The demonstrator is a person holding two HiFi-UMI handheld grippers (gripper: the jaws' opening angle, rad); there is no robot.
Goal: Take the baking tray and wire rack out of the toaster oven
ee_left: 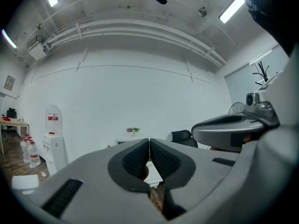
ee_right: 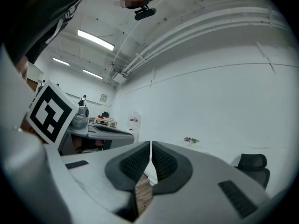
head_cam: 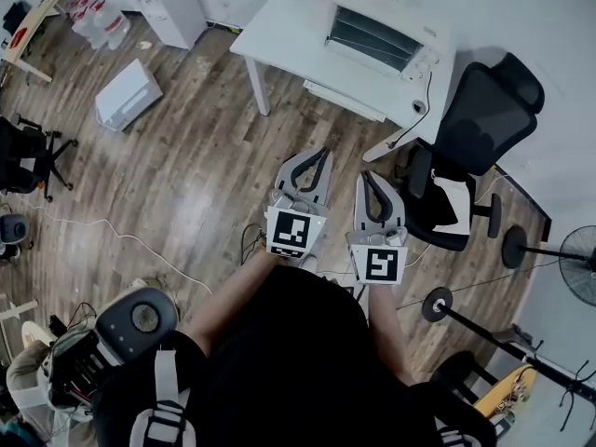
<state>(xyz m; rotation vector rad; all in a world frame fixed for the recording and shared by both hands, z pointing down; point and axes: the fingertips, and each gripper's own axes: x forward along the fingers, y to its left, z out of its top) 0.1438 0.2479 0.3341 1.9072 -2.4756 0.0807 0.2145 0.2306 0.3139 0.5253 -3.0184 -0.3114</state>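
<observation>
Toaster oven [head_cam: 377,37], long side crosswise on the white surface [head_cam: 279,26], stands well ahead of both empty, pressed-together pairs of jaws, more squarely before the right hand-held gripper [head_cam: 366,175] than the left hand-held gripper [head_cam: 323,152].

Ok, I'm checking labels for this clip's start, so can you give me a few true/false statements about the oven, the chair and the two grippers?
1. The toaster oven sits on the white table. True.
2. The left gripper has its jaws wide open. False: they are together, with nothing between them.
3. The right gripper is shut and empty. True.
4. Both grippers are at the oven. False: in the head view they are over the wood floor, well short of the table.
5. The black office chair stands at the table's left end in the head view. False: it is at the right end.
</observation>
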